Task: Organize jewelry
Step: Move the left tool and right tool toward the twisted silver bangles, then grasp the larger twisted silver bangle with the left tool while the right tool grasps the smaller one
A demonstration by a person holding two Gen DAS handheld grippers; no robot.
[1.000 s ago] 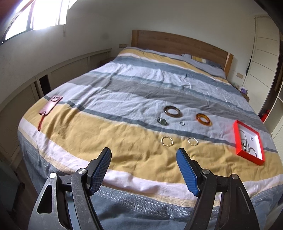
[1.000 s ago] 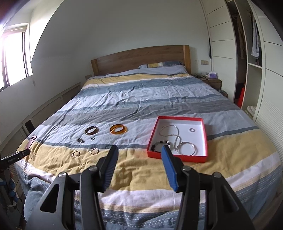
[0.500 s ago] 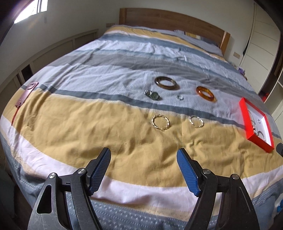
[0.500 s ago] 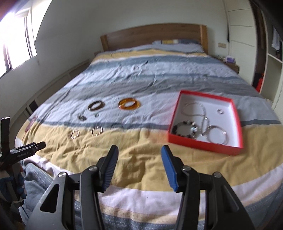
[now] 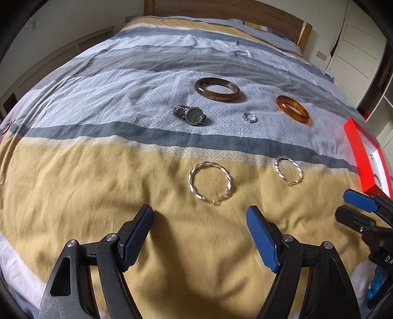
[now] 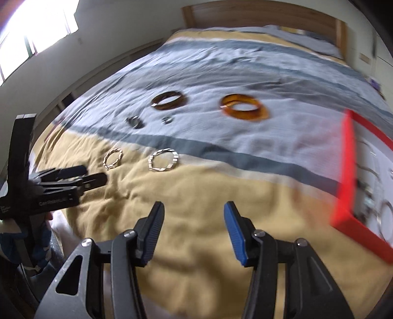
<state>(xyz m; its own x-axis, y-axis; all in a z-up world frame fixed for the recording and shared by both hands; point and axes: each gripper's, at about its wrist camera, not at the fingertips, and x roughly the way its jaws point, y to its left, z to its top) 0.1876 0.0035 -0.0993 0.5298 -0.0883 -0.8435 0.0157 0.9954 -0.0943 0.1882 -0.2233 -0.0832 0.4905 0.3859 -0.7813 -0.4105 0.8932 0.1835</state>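
Jewelry lies loose on the bed [image 5: 73, 171], with a twisted bangle [image 5: 209, 182] just ahead of my left gripper [image 5: 200, 235], whose jaws I've spread wide to straddle it. My right gripper [image 6: 194, 233] hangs empty, parted, near the red box [image 6: 347, 171], I reckon ready to serve that side.

You're facing a bed [image 5: 98, 152] covered in a striped duvet: yellow, grey-blue and pale bands, creased. A wooden headboard [image 5: 221, 9] stands at the far end against a plain white wall [image 6: 127, 22]; pillows [image 5: 267, 30] lie below it. To your left, low panelling [image 5: 61, 51] runs along the wall, and a bright window [image 6: 32, 27] sits high up, washed out by daylight. To your right, white cupboard doors [image 5: 356, 51]. A wall socket [image 5: 321, 55] sits beside the headboard.
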